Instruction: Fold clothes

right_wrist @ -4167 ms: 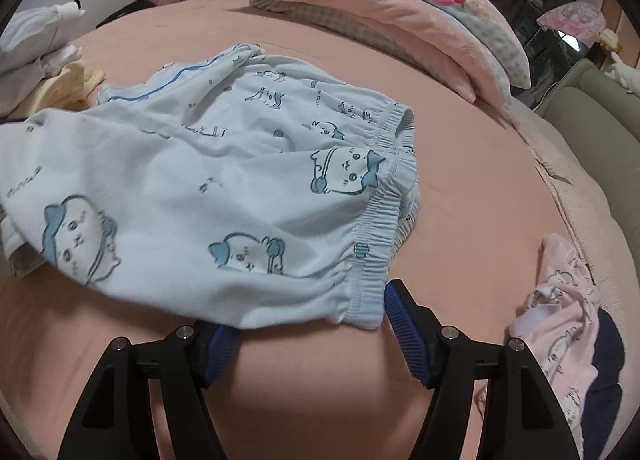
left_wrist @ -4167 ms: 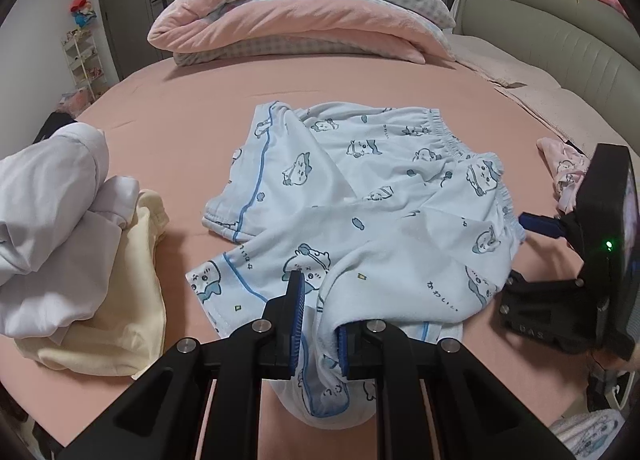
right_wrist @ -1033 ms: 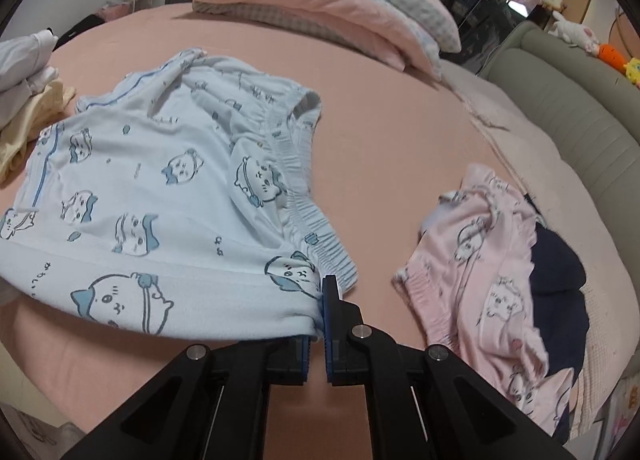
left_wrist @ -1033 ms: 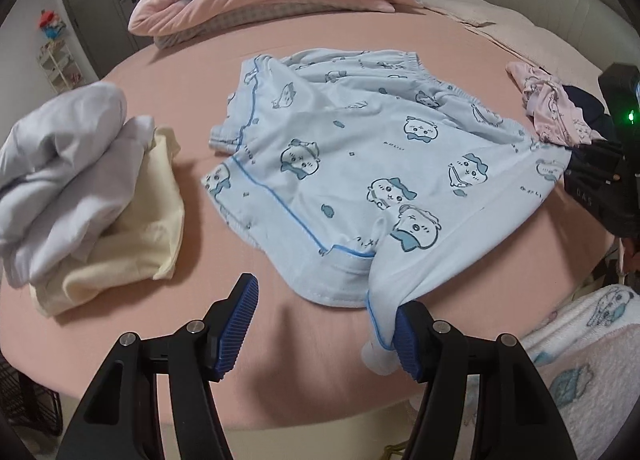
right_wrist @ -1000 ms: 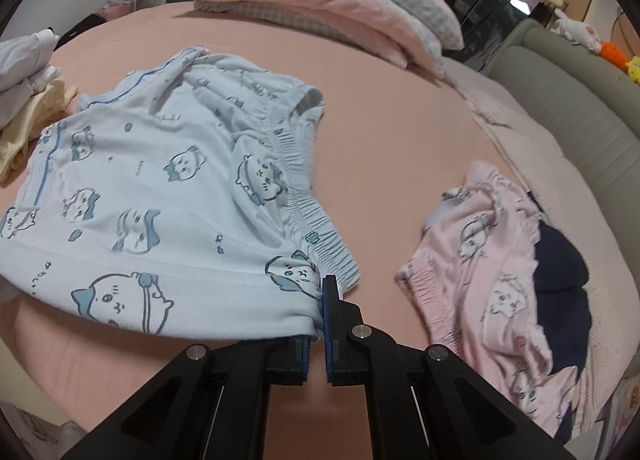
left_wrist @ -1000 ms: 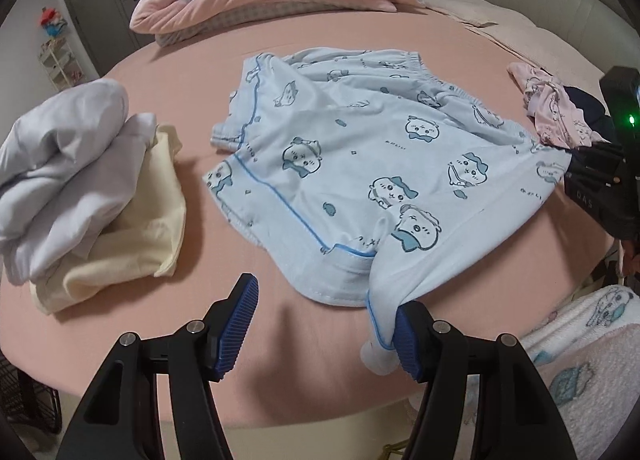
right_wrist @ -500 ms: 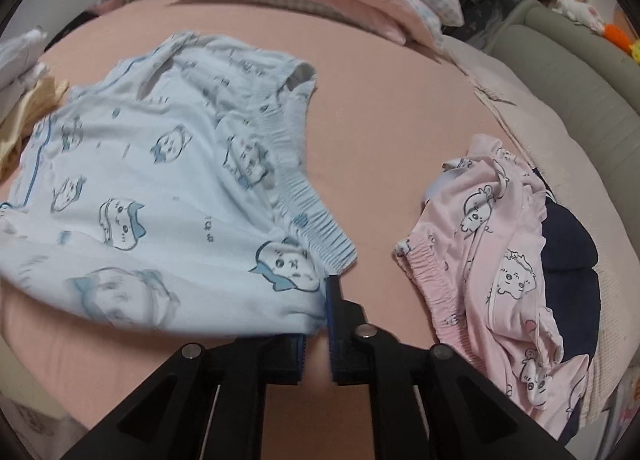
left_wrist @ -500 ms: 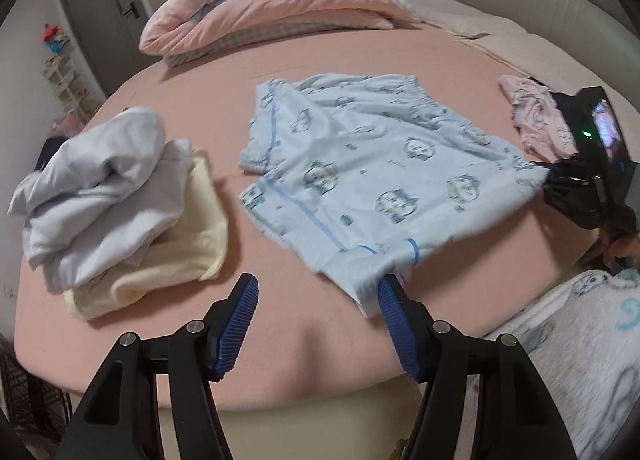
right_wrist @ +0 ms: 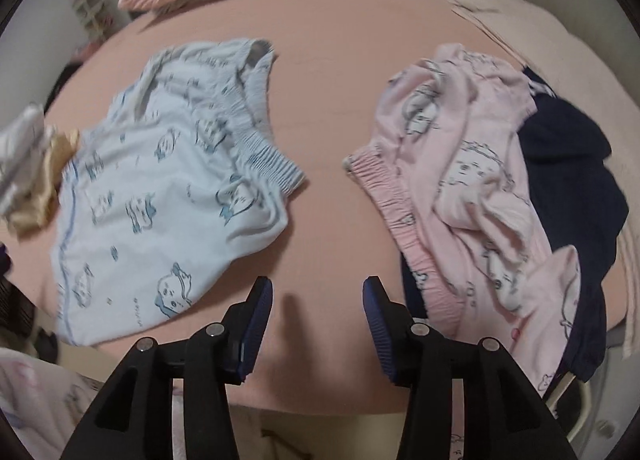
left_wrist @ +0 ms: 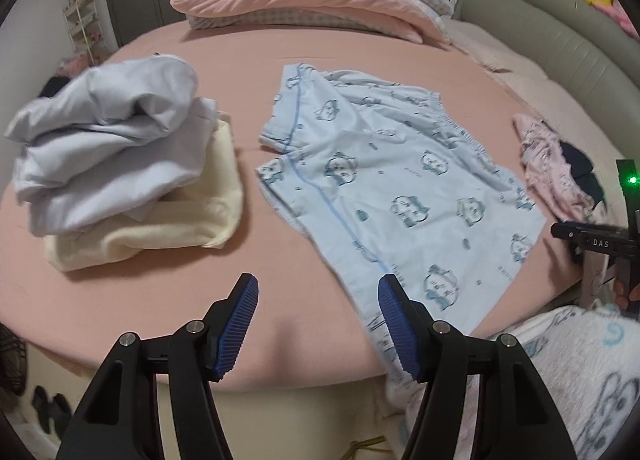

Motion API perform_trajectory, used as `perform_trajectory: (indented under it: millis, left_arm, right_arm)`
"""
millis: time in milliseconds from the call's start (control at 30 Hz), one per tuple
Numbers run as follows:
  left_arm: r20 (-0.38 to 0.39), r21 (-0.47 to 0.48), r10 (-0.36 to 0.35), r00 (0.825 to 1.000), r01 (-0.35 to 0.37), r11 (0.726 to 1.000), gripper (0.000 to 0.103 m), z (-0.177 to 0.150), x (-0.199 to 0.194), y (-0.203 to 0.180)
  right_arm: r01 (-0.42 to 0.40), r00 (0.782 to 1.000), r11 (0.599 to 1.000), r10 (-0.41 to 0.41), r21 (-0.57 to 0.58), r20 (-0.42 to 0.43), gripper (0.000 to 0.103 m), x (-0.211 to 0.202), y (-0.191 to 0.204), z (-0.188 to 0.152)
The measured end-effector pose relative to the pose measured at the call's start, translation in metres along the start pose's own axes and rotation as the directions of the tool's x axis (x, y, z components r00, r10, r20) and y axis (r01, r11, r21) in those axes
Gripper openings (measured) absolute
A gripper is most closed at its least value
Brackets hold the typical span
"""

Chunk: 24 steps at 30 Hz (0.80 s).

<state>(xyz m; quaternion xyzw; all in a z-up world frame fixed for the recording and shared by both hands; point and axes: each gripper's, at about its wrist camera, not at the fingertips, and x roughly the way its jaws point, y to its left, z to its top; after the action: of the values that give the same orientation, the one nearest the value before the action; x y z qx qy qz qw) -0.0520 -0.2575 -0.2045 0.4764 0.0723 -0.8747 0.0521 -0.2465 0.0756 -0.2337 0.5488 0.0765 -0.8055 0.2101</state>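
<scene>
Light-blue cartoon-print cotton shorts [left_wrist: 400, 188] lie flat near the pink bed's [left_wrist: 120, 300] front edge. Left gripper [left_wrist: 318, 300] jaws spread, empty; right gripper [right_wrist: 318, 302] jaws just opened, empty.

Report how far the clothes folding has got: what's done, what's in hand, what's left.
Done: the white and cream clothes sit stacked at one side of the bed. In hand: the blue shorts lie spread flat, not yet folded; the right gripper has just been opening with nothing between its fingers, and the left gripper is open and empty. Left: the crumpled pink pyjamas and the navy garment beneath them.
</scene>
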Motion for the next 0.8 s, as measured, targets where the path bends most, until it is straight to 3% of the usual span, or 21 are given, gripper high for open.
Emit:
perform_trajectory:
  millis: [100, 367, 600, 800]
  left_arm:
    - [-0.019, -0.053, -0.053, 0.998, 0.052, 0.997, 0.06, 0.006, 0.017, 0.002]
    - [-0.047, -0.205, -0.157, 0.986, 0.144, 0.968, 0.06, 0.03, 0.068, 0.017]
    - [-0.061, -0.306, -0.195, 0.979, 0.167, 0.937, 0.06, 0.044, 0.095, 0.032]
    - [-0.047, -0.409, -0.224, 0.973, 0.186, 0.893, 0.059, 0.04, 0.111, 0.037]
  right_arm:
    - [-0.072, 0.997, 0.995, 0.072, 0.065, 0.005, 0.055, 0.0, -0.009, 0.006]
    - [-0.191, 0.981, 0.971, 0.193, 0.144, -0.003, 0.056, 0.024, -0.004, 0.038]
    - [-0.182, 0.982, 0.971, 0.187, 0.154, -0.021, 0.058, 0.047, 0.002, 0.053]
    - [-0.188, 0.982, 0.97, 0.19, 0.156, -0.002, 0.062, 0.052, 0.006, 0.057]
